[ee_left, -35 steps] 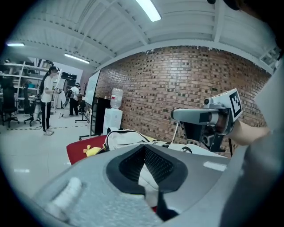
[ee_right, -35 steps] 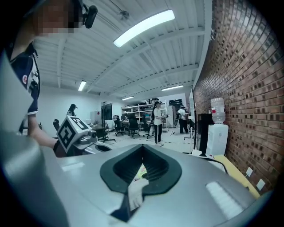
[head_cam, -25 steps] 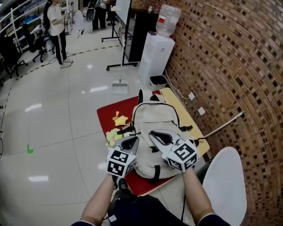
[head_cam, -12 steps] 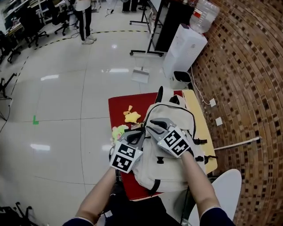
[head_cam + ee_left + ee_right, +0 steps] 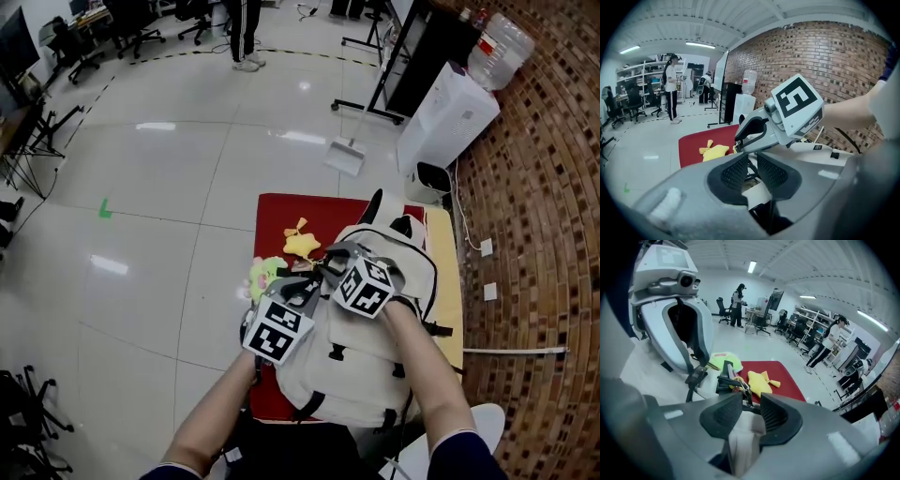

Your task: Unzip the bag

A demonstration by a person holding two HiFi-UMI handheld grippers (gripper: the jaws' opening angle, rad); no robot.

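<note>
A cream backpack lies on a red-covered table. Both grippers meet at its left upper edge, beside a black zipper-pull cluster. My left gripper has its jaws opening. In the left gripper view, cream bag fabric and a black strap show in the gap of the left gripper, and the pads are not pressing on them. My right gripper is also opening. A fold of bag fabric lies loose between the spread pads of the right gripper. The two grippers point at each other, almost tip to tip.
A yellow star plush and a green plush lie on the red cover just left of the grippers. A water dispenser, a dustpan and a brick wall stand behind and to the right. A person stands far off.
Both grippers have moved from the bag's front pocket up to its left upper edge by the plush toys and come closer together. The head view has swung to the right.
</note>
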